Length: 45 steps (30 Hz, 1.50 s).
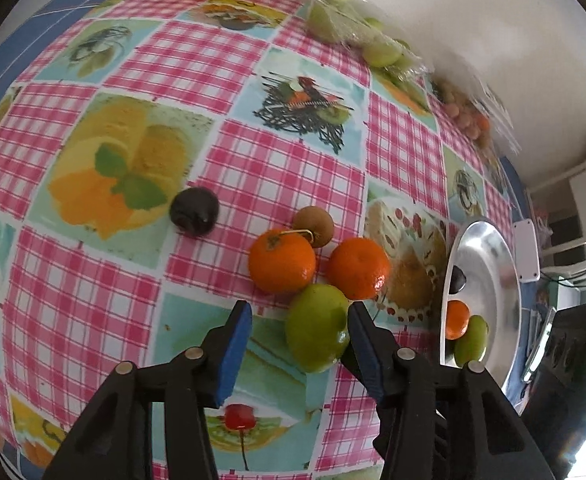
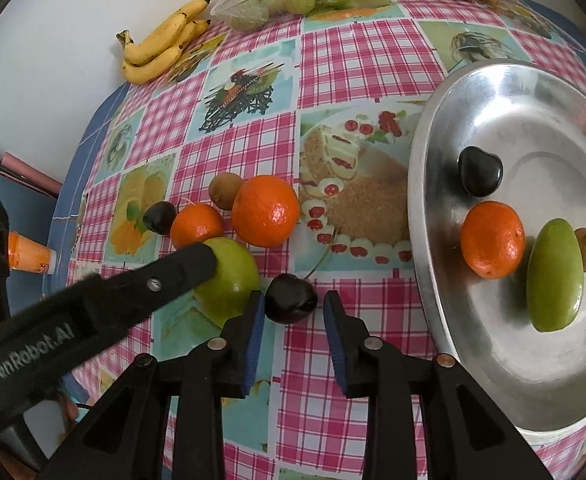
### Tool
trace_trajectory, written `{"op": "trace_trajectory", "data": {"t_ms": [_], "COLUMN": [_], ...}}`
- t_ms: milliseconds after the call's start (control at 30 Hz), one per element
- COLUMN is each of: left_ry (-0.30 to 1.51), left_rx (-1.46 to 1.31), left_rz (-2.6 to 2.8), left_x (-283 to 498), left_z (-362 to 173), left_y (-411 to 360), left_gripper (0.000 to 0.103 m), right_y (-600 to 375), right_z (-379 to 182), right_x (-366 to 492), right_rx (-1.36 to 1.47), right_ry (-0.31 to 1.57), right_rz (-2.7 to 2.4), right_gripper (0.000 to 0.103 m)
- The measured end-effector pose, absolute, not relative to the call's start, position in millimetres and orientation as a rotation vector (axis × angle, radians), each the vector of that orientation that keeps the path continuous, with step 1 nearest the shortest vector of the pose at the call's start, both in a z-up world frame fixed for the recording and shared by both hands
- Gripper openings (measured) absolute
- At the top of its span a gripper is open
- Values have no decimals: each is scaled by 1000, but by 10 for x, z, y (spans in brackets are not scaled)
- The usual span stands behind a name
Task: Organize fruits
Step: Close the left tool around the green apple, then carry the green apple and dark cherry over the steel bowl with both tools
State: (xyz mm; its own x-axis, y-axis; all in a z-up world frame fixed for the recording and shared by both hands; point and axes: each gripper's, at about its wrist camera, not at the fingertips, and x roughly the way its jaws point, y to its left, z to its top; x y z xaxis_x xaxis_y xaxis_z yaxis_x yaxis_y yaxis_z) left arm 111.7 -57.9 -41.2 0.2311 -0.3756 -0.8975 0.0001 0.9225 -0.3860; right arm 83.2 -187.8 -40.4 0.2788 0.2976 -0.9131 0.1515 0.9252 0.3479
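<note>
Fruits lie in a loose cluster just ahead of both grippers, with a second set already on the metal plate (image 2: 433,184) to the right: a dark cherry, a mandarin, a green fruit and a small brown one. The right gripper (image 2: 293,312) stands with its jaws wide around a dark cherry (image 2: 291,298) on the checked tablecloth (image 2: 333,60); the left pad looks at or very near the skin, the right pad clear of it. The left gripper (image 1: 299,334) is also spread wide, its right pad against a green fruit (image 1: 317,328) and its left pad well off it. My worry is the cherry — small, round and glossy, it could squirt forward out of an uneven squeeze, or bruise if pinched hard, and its stem trails off ahead and to the right where a pad might snag it. The green fruit sits tight against two mandarins (image 1: 281,260) (image 1: 357,268), with a small brown fruit (image 1: 313,220) just beyond them, so an off-centre close by the left gripper may nudge that group into rolling. The two grippers work close together here, the left one's finger lying just left of the right one's jaws, and a collision seems possible if both lift at once.
</note>
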Motion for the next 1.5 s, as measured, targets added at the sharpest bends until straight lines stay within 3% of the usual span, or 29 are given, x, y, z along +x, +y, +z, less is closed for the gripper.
{"op": "trace_trajectory", "data": {"t_ms": [400,533,1133,1500], "left_ry": [1333,1345,1298,1200], "left_rx": [-314,-339,-327,-364], "left_rz": [-276,-302,-308,-330], "left_x": [1131,1142,1114,1061], "left_z": [-514,-554,-413,-51], "left_y": [-695,-716,-681,-565], "left_gripper": [54,42,42,42], "right_y": [-1903,-1898,-1961,-2101], "right_z": [-413,-413,-347,-70], "right_x": [798,798,772,694], "right_rx": [387,390,420,446], "right_ry": [1302,1302,1289,1207], "right_rz": [117,115,104,99], "right_gripper": [31,31,25,25]}}
